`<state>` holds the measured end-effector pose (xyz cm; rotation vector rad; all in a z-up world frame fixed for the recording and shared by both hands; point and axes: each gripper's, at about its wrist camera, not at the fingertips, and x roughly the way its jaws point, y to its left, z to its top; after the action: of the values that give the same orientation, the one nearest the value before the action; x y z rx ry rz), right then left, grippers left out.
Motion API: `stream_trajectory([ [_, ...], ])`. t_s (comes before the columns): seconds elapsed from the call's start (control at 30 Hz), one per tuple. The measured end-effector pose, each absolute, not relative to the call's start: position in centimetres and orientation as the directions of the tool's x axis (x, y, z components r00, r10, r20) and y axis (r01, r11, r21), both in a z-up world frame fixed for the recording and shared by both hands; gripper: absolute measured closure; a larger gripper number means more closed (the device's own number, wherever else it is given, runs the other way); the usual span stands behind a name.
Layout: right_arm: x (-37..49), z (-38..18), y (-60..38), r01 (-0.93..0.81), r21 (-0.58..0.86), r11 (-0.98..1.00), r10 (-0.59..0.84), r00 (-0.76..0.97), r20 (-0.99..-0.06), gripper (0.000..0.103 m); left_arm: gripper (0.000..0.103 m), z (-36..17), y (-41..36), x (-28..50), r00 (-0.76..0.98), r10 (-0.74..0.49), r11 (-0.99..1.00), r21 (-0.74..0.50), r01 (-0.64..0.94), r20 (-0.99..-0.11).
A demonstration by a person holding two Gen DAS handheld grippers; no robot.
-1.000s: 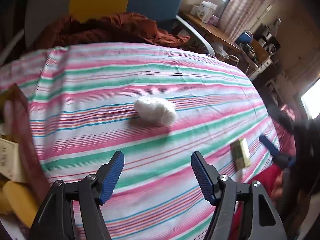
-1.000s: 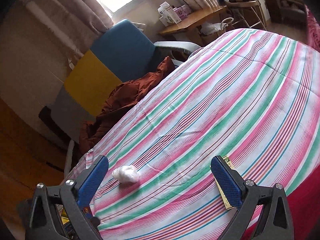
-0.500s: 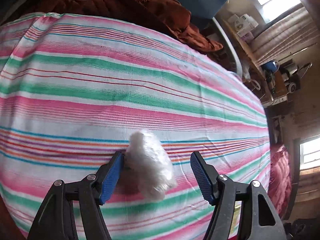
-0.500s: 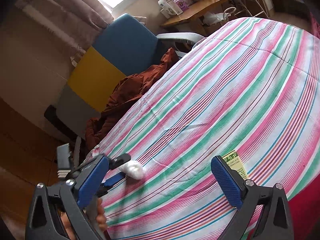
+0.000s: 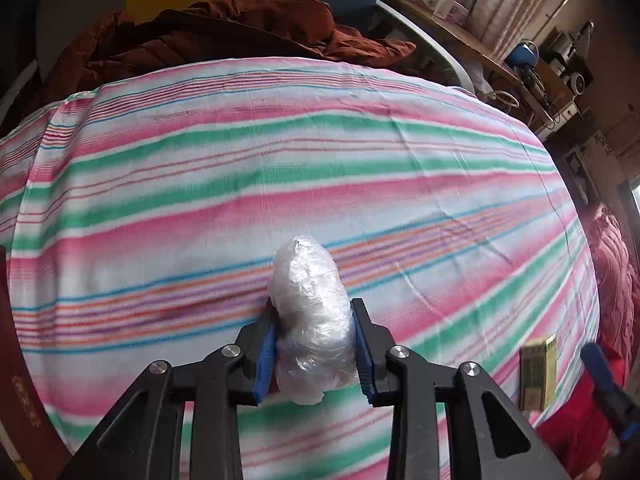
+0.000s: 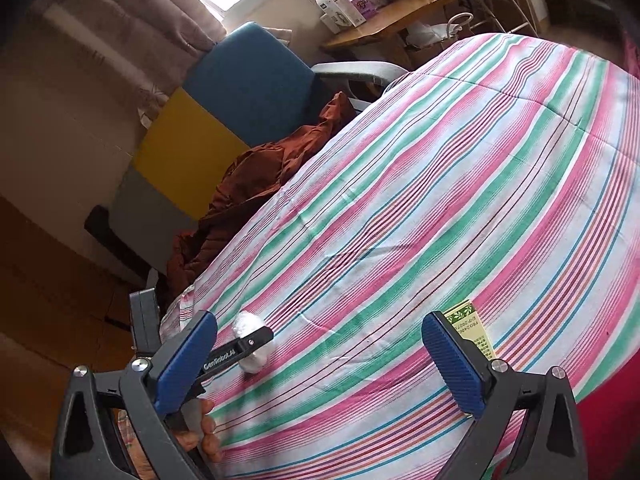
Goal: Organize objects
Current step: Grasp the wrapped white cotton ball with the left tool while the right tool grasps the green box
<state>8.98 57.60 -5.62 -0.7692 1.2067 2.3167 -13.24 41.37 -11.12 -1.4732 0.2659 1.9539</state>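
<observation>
Now the left tongs have closed on the plastic bundle. Right tongs wait open, the small box beside their right finger, not yet picked.

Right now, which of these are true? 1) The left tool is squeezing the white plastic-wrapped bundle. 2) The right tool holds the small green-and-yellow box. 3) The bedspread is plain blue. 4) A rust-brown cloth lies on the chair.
1) True: the left gripper is shut on the white plastic-wrapped bundle.
2) False: the right gripper is open; the small green-and-yellow box lies on the striped bedspread.
3) False: it has pink, green and white stripes.
4) True: rust-brown cloth.
</observation>
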Motion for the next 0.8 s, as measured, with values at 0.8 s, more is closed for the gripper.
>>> stream_trajectory([
  [0.8, 9.8, -5.4, 60.1, -0.638, 0.071, -0.767, 0.203, -0.345, -0.916, 0.000, 0.067, -11.1, 31.6, -0.9, -0.188, 0.475, -0.591, -0.154, -0.792, -0.860],
])
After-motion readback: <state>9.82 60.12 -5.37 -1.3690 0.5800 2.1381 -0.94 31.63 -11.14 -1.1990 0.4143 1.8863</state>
